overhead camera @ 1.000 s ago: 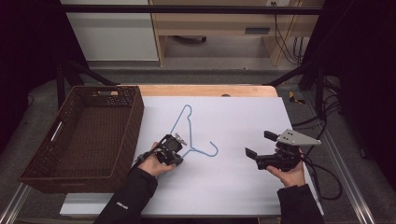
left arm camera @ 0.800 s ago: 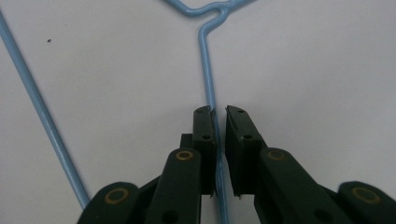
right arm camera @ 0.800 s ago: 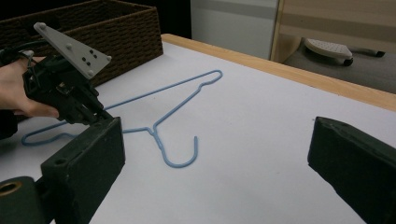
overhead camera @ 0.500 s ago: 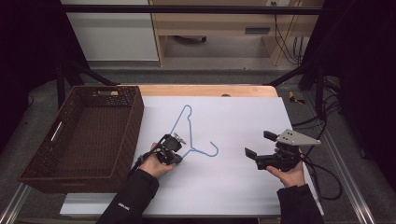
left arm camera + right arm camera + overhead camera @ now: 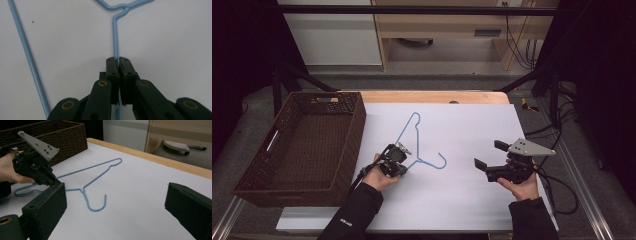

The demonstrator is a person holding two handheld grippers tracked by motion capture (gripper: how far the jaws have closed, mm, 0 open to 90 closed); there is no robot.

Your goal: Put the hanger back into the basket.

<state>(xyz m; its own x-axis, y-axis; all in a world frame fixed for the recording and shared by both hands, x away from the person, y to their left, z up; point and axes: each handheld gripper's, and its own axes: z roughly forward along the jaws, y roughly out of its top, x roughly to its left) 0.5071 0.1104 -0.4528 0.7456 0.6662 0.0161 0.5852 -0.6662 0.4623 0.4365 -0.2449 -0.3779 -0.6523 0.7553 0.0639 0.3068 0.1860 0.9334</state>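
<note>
White table (image 5: 472,210) carries a blue wire hanger (image 5: 412,125); the left gripper (image 5: 117,62) pinches what looks like its neck, while the right gripper (image 5: 484,156) hangs spread apart nearby.

A thin blue wire hanger (image 5: 414,142) is laid flat on the white sheet, just right of the basket. Its hook is curled open toward the right, and one wire is pinched near the neck.

Wooden table (image 5: 432,96) covered by white sheet (image 5: 472,200); light-blue wire hanger (image 5: 409,131) and dark wicker basket (image 5: 354,130) laid on it.
</note>
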